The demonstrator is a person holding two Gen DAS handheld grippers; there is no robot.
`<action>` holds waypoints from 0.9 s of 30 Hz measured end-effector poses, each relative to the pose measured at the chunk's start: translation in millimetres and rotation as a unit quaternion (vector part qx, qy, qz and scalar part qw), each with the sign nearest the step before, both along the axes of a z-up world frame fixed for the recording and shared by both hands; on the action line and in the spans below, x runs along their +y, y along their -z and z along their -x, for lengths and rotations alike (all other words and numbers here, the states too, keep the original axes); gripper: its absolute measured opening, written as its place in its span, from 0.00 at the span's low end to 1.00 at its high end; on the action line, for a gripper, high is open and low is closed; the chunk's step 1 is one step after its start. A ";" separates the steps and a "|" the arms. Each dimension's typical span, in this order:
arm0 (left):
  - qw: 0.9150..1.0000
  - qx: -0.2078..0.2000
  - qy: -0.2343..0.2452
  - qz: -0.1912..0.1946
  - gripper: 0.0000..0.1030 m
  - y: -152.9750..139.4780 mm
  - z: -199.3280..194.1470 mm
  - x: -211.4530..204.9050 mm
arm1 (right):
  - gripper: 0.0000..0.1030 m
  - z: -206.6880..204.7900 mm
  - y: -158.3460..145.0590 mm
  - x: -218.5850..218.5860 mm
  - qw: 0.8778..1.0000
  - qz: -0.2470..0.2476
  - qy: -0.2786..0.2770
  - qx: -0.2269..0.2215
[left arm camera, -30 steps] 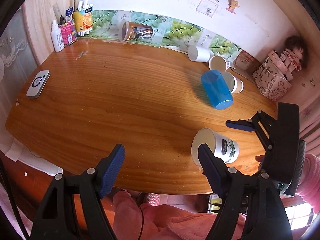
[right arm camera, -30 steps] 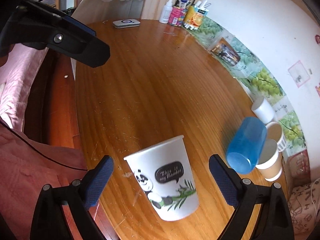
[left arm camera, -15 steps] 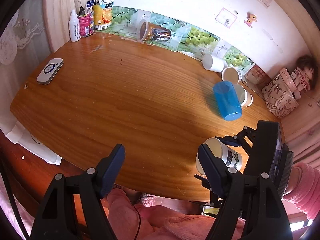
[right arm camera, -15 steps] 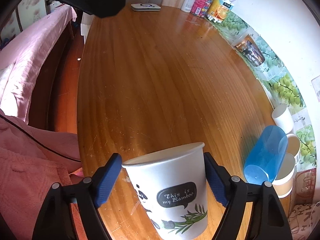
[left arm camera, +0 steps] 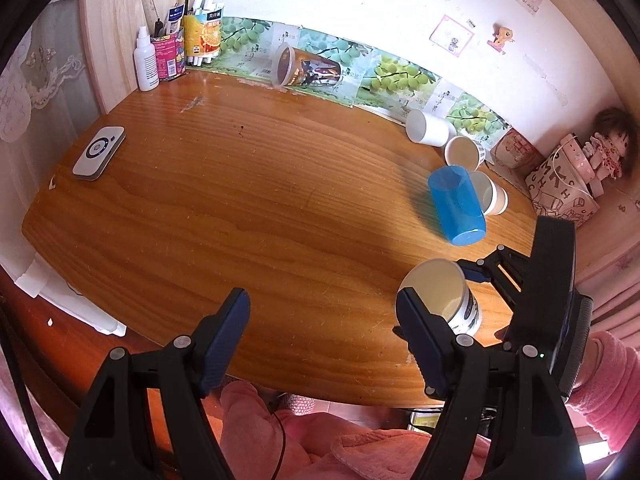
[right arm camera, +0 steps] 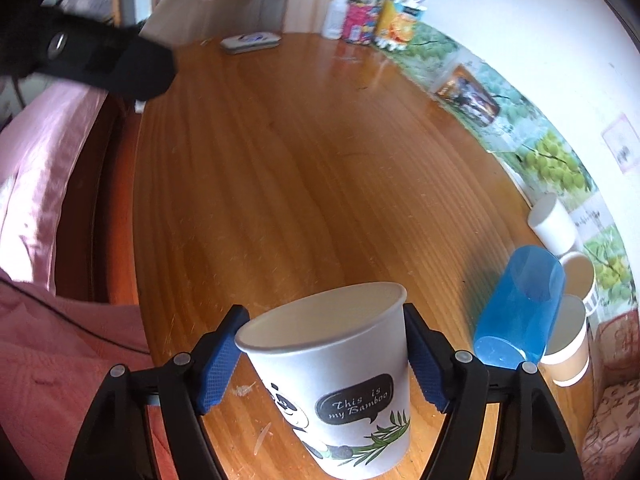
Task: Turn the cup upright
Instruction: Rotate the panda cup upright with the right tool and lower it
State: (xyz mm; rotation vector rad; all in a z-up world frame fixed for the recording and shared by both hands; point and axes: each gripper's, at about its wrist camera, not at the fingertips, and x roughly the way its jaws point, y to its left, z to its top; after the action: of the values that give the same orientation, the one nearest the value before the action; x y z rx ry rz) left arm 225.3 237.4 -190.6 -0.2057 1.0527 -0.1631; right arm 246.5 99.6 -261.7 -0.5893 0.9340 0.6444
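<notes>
Your right claw (right arm camera: 324, 354) is clamped on the white paper cup with the panda print (right arm camera: 340, 376), blue pads (right arm camera: 218, 356) pressing both sides near the rim, mouth up and tilted slightly, over the near edge of the wooden surface (right arm camera: 300, 160). Your left claw (left arm camera: 324, 324) hangs spread wide, gripping nothing, beside that cup. Further right, a translucent blue plastic tumbler (right arm camera: 520, 304) lies on its side against plain paper cups (right arm camera: 568, 348) by the wall.
</notes>
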 end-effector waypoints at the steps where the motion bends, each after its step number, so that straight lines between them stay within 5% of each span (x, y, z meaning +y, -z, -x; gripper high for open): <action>1: 1.000 0.000 0.002 -0.002 0.76 -0.5 -0.5 -0.5 | 0.74 -1.7 -2.4 -2.4 1.000 -0.009 0.012 -0.003; 14: 0.999 -0.002 0.035 -0.026 0.76 -5.9 -4.3 -14.9 | 0.74 -15.2 -28.3 -32.1 0.985 -0.109 0.125 -0.052; 27: 0.998 -0.008 0.049 -0.044 0.76 -10.8 -0.5 -21.9 | 0.74 -15.4 -36.6 -38.7 0.977 -0.123 0.156 -0.071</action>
State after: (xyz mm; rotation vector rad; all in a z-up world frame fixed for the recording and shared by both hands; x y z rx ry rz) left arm 225.7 215.5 -179.8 -0.0738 1.0518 -0.2061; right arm 261.9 60.9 -225.1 -0.2548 0.7775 0.4206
